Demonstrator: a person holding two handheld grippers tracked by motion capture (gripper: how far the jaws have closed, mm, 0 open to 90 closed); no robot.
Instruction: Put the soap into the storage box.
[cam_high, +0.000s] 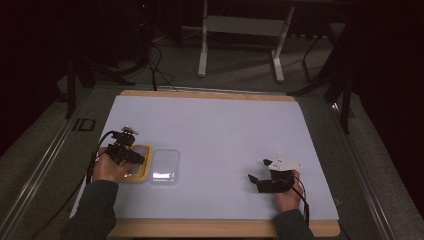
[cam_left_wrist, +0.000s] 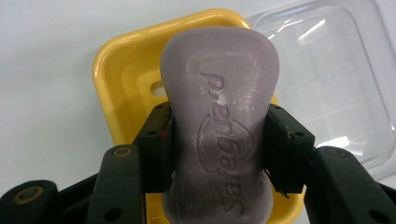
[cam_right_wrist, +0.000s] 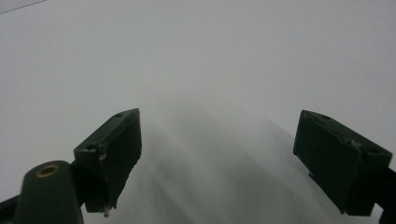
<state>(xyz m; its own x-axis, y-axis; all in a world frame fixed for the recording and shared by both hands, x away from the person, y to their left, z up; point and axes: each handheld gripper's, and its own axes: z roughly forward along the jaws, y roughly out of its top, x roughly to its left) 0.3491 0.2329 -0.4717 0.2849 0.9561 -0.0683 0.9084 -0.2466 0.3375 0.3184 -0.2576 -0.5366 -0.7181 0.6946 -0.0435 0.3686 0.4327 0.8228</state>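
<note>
My left gripper (cam_left_wrist: 217, 140) is clenched on a bar of purple soap (cam_left_wrist: 219, 116). Both pads press the bar at its narrow waist, one on each long side. Embossed lettering on the top face, partly rubbed white. In the left gripper view the bar runs from 6 o'clock up toward 12, its rounded far end over the yellow soap dish (cam_left_wrist: 116, 79). The dish sits under the bar; I cannot tell whether the soap rests on it or is held just above it.

A clear plastic lid (cam_left_wrist: 336, 84) lies just beside the dish, at 2 o'clock from the soap in that view, flat on the white table sheet.

From the high view: left gripper (cam_high: 134, 156) at 8 o'clock on the table (cam_high: 215, 125), over the yellow dish (cam_high: 142, 165), with the clear lid (cam_high: 165, 166) right beside it toward 3 o'clock. My left hand (cam_high: 107, 167) wraps the grip.

Right gripper (cam_high: 260, 170) sits well apart, at 4 o'clock on the table, low over the sheet. Its jaws stand wide with only bare white sheet between them. Right gripper view agrees: pads (cam_right_wrist: 116, 154) far apart, nothing held.
</note>
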